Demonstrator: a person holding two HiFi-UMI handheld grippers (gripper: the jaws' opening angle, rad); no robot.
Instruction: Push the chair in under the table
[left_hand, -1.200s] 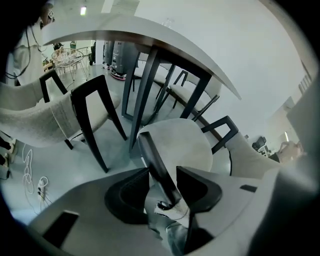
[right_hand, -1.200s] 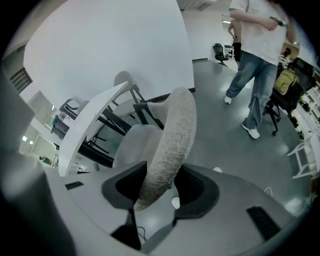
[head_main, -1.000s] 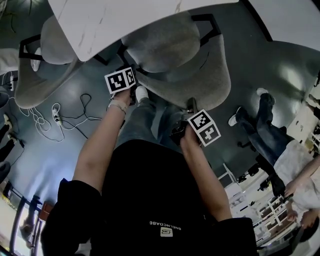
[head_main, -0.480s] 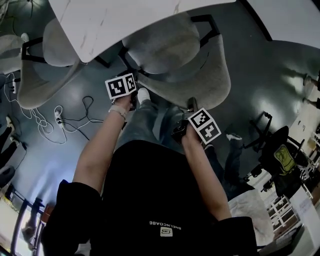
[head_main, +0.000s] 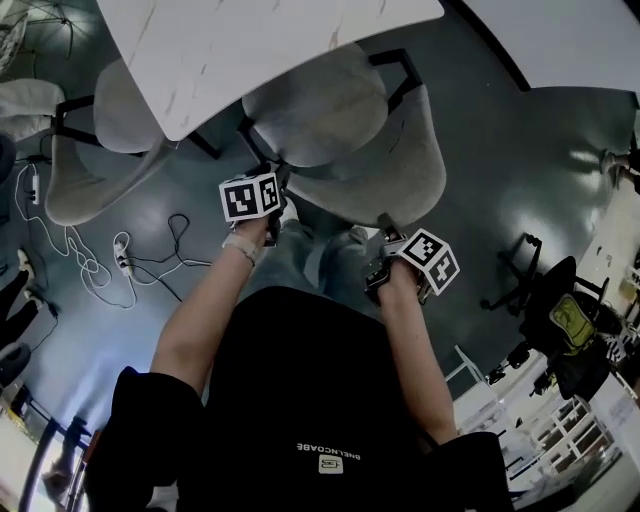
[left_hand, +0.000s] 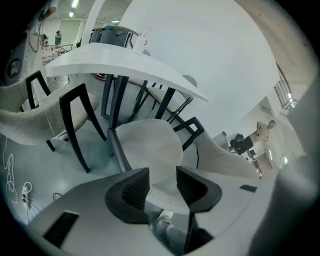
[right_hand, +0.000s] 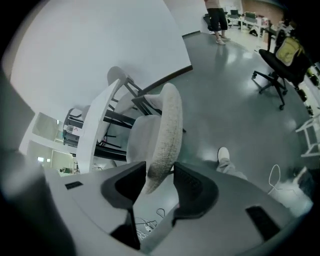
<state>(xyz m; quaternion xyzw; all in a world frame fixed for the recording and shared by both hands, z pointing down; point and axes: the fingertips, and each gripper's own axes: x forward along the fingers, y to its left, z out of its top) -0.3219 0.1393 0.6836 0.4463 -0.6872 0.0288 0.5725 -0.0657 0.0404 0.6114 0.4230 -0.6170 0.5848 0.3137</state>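
Note:
A grey padded chair (head_main: 385, 180) stands with its seat (head_main: 318, 105) partly under the white table (head_main: 230, 50). My left gripper (head_main: 262, 202) hovers by the chair's left side, above the person's leg. In the left gripper view this gripper (left_hand: 162, 187) is open with nothing between its pads, and the seat (left_hand: 150, 145) lies beyond it. My right gripper (head_main: 395, 258) is at the near right end of the backrest. Its jaws (right_hand: 160, 185) are opening, with the backrest rim (right_hand: 167, 127) standing between the pads, slightly loose.
A second grey chair (head_main: 90, 165) stands to the left under the same table. White cables and a power strip (head_main: 118, 240) lie on the floor at left. A black office chair (head_main: 560, 320) is at the right. The person's shoe (right_hand: 223, 155) is near the chair.
The left gripper has drawn back from the chair's left edge toward the person. The right gripper has stayed at the backrest rim. A person seen at the right has left the view.

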